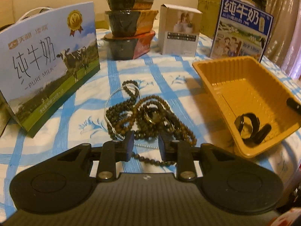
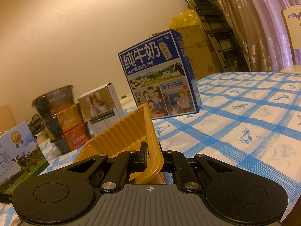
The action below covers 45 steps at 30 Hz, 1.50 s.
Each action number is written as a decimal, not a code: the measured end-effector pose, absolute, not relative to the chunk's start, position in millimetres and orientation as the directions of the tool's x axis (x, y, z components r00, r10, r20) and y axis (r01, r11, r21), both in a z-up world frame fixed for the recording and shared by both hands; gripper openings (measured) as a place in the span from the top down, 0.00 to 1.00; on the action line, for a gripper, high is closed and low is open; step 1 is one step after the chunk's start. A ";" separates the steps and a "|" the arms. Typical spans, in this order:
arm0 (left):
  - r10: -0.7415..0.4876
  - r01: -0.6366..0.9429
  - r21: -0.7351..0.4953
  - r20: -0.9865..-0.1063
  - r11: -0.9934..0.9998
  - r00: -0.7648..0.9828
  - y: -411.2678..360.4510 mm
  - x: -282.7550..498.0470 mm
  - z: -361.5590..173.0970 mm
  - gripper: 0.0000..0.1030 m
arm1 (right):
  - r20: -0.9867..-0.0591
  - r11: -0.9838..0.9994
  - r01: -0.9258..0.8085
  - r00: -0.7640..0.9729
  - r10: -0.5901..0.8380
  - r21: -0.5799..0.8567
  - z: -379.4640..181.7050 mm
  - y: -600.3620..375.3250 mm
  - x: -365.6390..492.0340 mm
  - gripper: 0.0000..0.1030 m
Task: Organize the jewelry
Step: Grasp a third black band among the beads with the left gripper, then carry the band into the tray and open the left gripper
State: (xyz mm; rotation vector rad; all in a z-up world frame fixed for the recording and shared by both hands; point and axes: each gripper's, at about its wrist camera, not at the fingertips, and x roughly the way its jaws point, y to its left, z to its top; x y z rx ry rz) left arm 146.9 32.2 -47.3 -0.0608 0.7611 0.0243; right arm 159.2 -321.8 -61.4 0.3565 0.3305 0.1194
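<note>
Beaded necklaces (image 1: 148, 116), dark round beads tangled with a thin silver chain, lie heaped on the blue-checked cloth (image 1: 165, 71) just ahead of my left gripper (image 1: 145, 143), whose jaws stand partly apart around nothing. Only that view shows black rings (image 1: 250, 126) inside the ribbed yellow plastic tray (image 1: 222, 75); my right gripper (image 2: 153, 157) pinches the tray's rim, tilting it.

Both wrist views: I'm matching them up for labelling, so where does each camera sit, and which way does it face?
Left wrist: on the left gripper, angled down at the bead necklaces, jaws apart, nothing gripped.
Right wrist: on the right gripper, facing nearly level across the table, jaws shut on the yellow tray.
Shared: the tray and the blue milk box.
</note>
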 end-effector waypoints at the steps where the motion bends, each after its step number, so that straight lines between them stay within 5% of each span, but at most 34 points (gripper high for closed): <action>1: -0.001 -0.039 -0.042 -0.692 0.998 0.722 30.2 147.2 -48.6 0.76 | -0.296 0.931 -0.057 0.940 0.172 0.361 -61.4 -321.9 159.2 0.93; 16: -0.071 0.050 -0.050 -0.695 0.998 0.715 -7.1 167.2 -58.9 0.76 | -0.297 0.931 -0.057 0.939 0.173 0.362 -62.0 -322.3 159.1 0.93; 30: 0.030 -0.021 0.022 -0.709 1.000 0.705 -14.2 208.0 -76.7 0.76 | -0.297 0.931 -0.057 0.939 0.173 0.362 -61.8 -322.1 159.0 0.93; 35: 0.025 -0.004 0.032 -0.705 0.999 0.708 -10.4 206.7 -72.9 0.87 | -0.296 0.931 -0.057 0.940 0.172 0.360 -63.0 -322.4 158.9 0.93; 45: -0.075 0.055 -0.052 -0.660 0.997 0.748 9.0 191.6 -32.8 0.87 | -0.296 0.931 -0.057 0.940 0.172 0.359 -62.8 -322.3 159.0 0.93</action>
